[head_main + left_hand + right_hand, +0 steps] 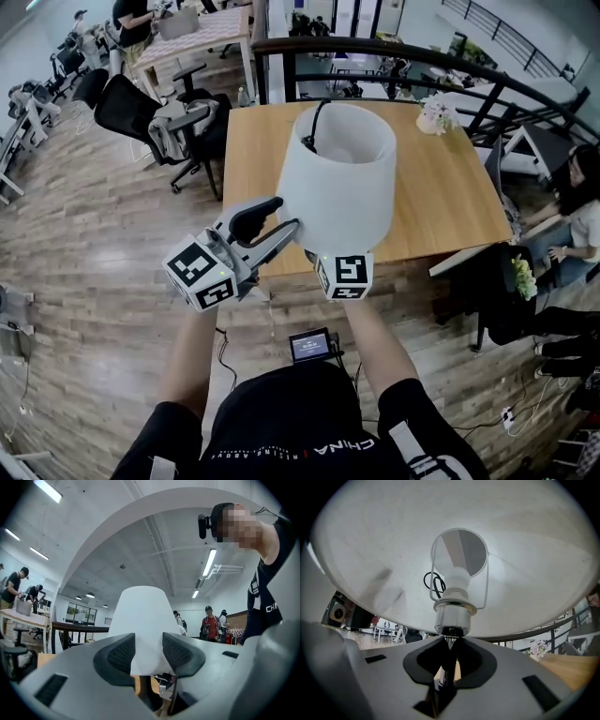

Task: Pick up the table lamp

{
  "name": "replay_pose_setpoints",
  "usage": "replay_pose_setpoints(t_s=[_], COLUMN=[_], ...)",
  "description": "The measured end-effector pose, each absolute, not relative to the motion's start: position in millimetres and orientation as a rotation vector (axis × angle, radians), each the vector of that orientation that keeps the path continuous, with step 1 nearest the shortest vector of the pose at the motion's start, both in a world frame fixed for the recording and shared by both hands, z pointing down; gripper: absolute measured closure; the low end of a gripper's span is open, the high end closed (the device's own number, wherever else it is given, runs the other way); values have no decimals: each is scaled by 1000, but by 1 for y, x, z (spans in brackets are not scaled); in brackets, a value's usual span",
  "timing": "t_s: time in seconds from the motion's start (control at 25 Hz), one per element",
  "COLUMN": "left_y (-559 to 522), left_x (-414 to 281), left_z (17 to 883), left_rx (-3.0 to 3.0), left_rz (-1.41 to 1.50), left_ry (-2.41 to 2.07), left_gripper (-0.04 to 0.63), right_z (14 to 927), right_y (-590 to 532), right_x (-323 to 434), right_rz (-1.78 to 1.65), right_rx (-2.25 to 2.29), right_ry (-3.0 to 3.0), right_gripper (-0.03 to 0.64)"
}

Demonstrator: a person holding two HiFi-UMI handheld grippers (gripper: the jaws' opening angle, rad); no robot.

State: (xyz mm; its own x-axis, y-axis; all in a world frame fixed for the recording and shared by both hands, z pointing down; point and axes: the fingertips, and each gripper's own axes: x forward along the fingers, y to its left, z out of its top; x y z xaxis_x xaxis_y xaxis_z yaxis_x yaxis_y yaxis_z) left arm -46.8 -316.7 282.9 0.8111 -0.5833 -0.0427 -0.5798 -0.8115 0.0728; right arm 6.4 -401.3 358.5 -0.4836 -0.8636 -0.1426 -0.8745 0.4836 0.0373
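I find both arms outstretched level: right gripper [451, 644] clamped on the stem [444, 676] of the table lamp [337, 183], held upright over the near edge of the table [450, 202]; left gripper [148, 644] with jaws apart beside the shade [140, 616].

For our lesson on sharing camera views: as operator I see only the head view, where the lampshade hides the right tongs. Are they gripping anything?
Observer: Yes, the right tongs are shut on the lamp stem, just below the metal socket.
Operator: And the other pair?
Observer: Their own view shows the left tongs open, with the lampshade showing through the gap, not clamped.
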Motion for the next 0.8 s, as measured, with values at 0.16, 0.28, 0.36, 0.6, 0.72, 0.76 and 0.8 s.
replay_pose_setpoints(t_s=[0.16,0.28,0.36,0.6,0.72,0.76,0.8], left_y=[-278,-249,-229,-166,-136,-129,-123], left_x=[-69,-84,-95,-121,-124,-125,-125], left_z=[278,278,281,296,300,299,299], left_rx=[2940,2934,2931,2936,2941,2944,2946], left_rz=[-110,-132,-145,-164,-165,-165,-165], left_ry=[-954,-953,-950,-916,-895,-888,-881], left_gripper=[414,414,414,414,414,413,414], right_z=[354,354,356,373,377,377,377], right_y=[-363,-334,-314,-249,-218,-211,-204], right_x=[-16,-30,-41,-65,-67,-67,-67], right_rz=[159,163,158,133,132,132,133], right_rx=[-1534,-1538,-1540,-1559,-1575,-1579,-1585], right_ry=[2619,2623,2622,2616,2616,2615,2613], right_gripper=[538,538,538,538,538,538,538])
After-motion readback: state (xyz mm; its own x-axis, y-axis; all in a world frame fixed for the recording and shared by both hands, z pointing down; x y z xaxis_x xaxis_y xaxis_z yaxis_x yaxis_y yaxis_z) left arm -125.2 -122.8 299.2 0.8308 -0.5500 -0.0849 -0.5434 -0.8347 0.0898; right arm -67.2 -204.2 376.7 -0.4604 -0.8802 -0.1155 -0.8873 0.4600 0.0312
